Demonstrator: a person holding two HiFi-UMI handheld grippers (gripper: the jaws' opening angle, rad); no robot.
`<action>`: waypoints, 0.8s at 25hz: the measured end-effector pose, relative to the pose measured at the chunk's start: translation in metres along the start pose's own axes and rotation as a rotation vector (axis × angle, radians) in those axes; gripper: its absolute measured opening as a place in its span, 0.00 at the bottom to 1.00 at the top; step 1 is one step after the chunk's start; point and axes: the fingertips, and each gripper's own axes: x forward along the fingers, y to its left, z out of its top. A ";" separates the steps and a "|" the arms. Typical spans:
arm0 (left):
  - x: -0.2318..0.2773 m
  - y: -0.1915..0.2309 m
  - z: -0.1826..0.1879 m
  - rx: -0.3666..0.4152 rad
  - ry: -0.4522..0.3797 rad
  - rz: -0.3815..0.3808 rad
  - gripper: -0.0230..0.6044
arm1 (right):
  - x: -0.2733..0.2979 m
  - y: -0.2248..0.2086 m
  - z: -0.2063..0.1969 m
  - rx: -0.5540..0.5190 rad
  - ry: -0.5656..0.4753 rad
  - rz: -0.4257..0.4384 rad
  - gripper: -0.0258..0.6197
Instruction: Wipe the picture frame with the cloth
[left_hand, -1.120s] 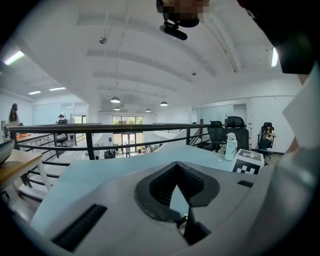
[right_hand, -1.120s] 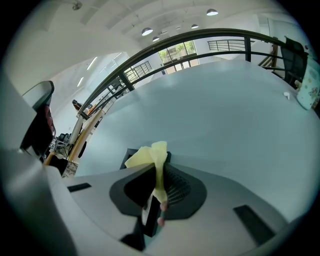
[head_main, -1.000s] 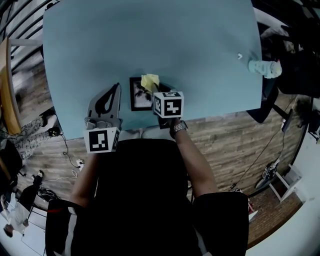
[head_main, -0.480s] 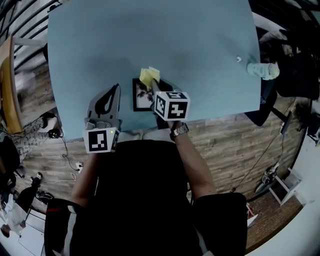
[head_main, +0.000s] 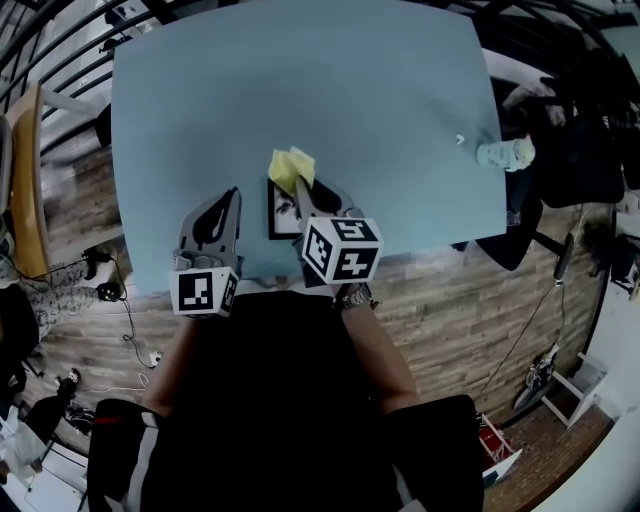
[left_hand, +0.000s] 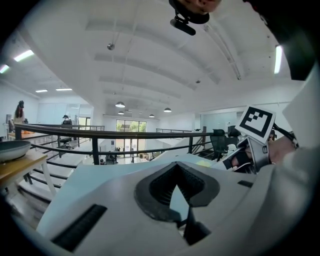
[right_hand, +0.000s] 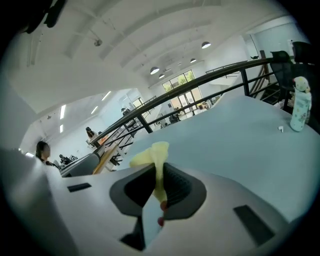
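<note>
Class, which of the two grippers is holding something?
The right gripper: its jaws are shut on the yellow cloth, by the picture frame. The left gripper is shut on nothing.

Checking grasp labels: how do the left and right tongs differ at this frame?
Load: the right tongs are shut on the yellow cloth; the left tongs are shut on nothing.
Place: the right tongs hold the cloth at the far edge of the picture frame; the left tongs sit to the frame's left, over bare blue table.
Shared: both are shut and point away from the person.
</note>
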 end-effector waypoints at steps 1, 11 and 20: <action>0.000 -0.001 0.003 0.007 -0.010 -0.003 0.04 | -0.003 0.004 0.005 -0.003 -0.018 0.005 0.10; -0.030 -0.010 0.047 0.040 -0.087 0.048 0.04 | -0.068 0.054 0.056 -0.095 -0.236 0.061 0.10; -0.051 0.011 0.094 0.058 -0.198 0.102 0.04 | -0.115 0.093 0.098 -0.231 -0.415 0.065 0.09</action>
